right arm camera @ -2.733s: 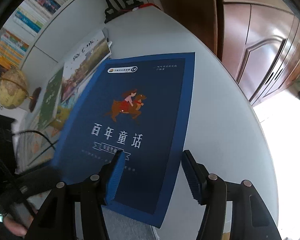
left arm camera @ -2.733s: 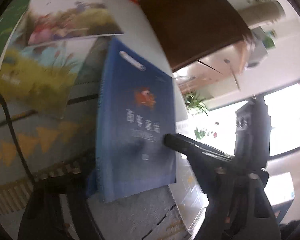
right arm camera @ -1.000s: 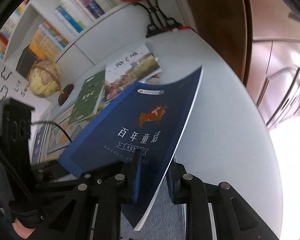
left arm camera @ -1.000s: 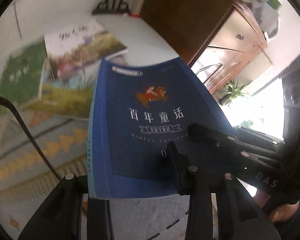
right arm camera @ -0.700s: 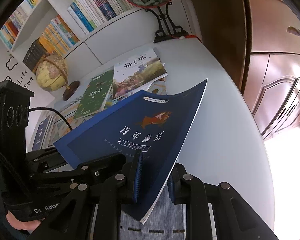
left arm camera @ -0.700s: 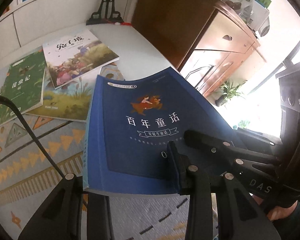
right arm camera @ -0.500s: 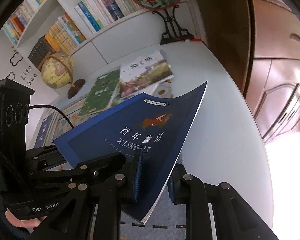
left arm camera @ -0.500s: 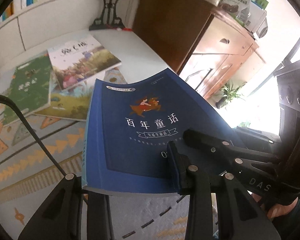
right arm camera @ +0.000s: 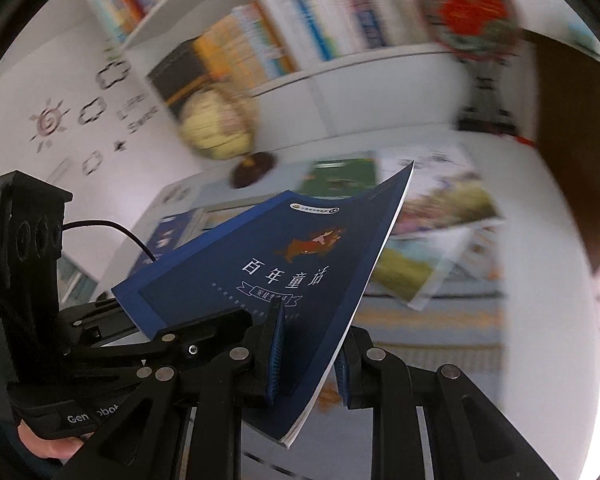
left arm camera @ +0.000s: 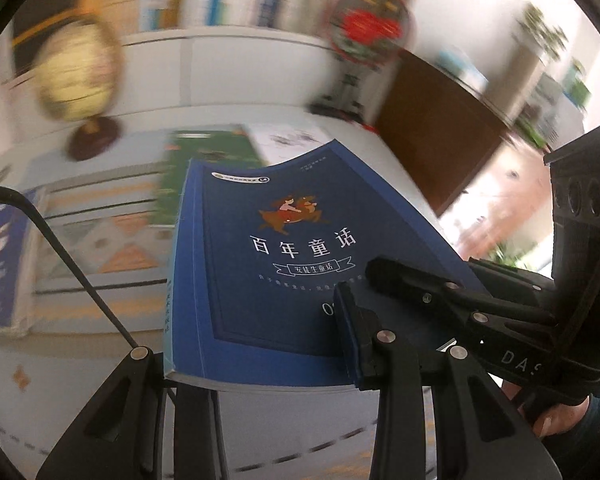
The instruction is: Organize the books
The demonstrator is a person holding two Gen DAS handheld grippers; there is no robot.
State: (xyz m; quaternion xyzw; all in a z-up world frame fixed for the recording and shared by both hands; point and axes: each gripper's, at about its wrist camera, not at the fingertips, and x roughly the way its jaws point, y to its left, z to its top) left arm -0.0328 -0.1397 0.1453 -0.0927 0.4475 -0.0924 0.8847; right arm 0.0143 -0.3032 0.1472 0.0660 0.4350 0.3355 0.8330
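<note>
Left gripper (left arm camera: 268,364) and right gripper (right arm camera: 306,356): both clenched on the near edge of the dark-blue fairy-tale book (left arm camera: 300,240). Book, flat on the desk moments earlier, was lifted clear and tipped toward the bookshelf (right arm camera: 260,40). Green book (right arm camera: 340,178) and picture books (right arm camera: 440,208) remained near the desk's far edge beside the globe (left arm camera: 76,68). Shelving probably followed.

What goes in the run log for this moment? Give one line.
phase: carrying | left gripper: shut on blue book | right gripper: shut on blue book | book: off table
</note>
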